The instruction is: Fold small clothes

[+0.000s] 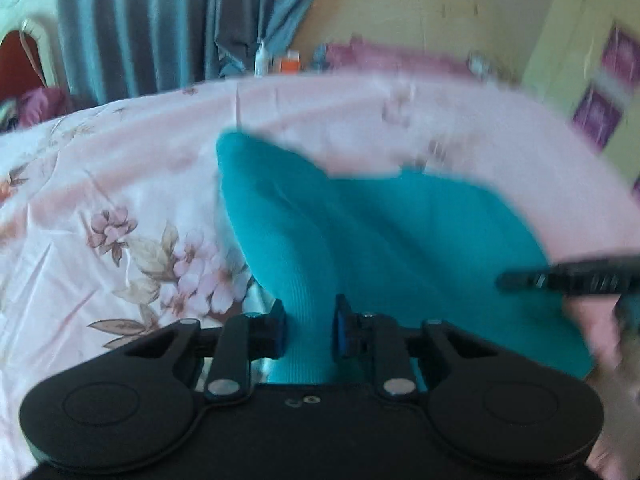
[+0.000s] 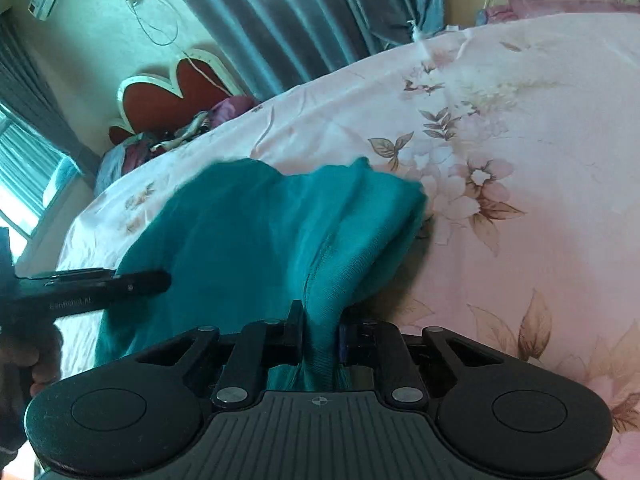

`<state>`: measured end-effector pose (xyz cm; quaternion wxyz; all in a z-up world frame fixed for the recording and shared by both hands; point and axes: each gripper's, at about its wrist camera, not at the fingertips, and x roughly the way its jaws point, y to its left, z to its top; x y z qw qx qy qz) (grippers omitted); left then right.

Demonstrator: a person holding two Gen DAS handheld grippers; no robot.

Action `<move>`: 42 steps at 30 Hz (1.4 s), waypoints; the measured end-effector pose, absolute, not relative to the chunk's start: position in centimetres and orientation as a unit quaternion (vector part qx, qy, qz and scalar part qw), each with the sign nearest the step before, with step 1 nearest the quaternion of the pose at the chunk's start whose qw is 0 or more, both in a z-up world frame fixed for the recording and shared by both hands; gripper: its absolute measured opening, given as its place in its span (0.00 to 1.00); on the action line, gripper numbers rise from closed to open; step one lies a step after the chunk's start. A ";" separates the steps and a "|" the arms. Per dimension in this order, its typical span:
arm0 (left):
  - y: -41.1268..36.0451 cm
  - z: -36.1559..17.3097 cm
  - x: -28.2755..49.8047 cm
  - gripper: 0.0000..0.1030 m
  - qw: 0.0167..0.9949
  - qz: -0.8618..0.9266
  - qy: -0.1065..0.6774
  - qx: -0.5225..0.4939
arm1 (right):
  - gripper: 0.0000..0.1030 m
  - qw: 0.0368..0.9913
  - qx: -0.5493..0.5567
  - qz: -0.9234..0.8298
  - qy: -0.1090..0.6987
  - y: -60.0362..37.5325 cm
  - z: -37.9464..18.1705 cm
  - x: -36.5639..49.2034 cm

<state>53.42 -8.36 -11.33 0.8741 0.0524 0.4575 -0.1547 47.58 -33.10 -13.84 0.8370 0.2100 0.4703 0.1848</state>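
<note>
- Teal, ribbed cloth, a small piece of clothing (image 1: 400, 232), lies partly on the bed (image 1: 100, 184), which has a pink sheet with flowers.
- The left gripper (image 1: 308, 330) has its jaws closed on a bunch of the teal cloth, so that part is lifted off the bed.
- The right gripper (image 2: 320, 330) also has its jaws clamped on a thick seam of the same cloth.
- The cloth hangs in soft waves between the two grippers and the bed. It is not flat.
- I see no neat fold yet. The far end looks rumpled, and the picture is blurry there.
- I think the folding is at an early or middle step: the cloth is picked up at two spots.
- What is left, I think: bring the held side over, lay it down smooth, and let go.
</note>
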 end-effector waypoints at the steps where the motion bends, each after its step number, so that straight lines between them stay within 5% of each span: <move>1: -8.4 -12.4 53.9 0.22 0.868 -0.149 0.469 0.057 | 0.14 0.829 0.209 0.177 0.488 -32.8 -15.1 47.9; 18: 1.9 -6.8 50.3 0.20 0.900 -0.187 0.393 0.031 | 0.14 0.875 0.167 0.168 0.422 -21.2 -5.4 45.7; 31: 20.4 -7.2 47.3 0.20 0.902 -0.126 0.412 0.002 | 0.14 0.847 0.165 0.254 0.436 -3.4 -7.5 48.9; 33: 22.4 -8.6 47.4 0.25 0.897 -0.129 0.423 -0.009 | 0.14 0.840 0.158 0.251 0.453 -1.6 -9.2 49.7; 37: 25.6 -12.7 47.2 0.71 0.897 -0.082 0.434 -0.041 | 0.14 0.826 0.180 0.191 0.499 -1.5 -14.8 51.1; 40: 25.9 -12.8 47.2 0.72 0.896 -0.078 0.433 -0.057 | 0.18 0.844 0.142 0.184 0.483 -0.8 -14.2 50.5; 42: 25.8 -11.3 46.8 0.64 0.902 -0.075 0.423 -0.041 | 0.39 0.862 0.107 0.156 0.470 -0.7 -12.9 50.2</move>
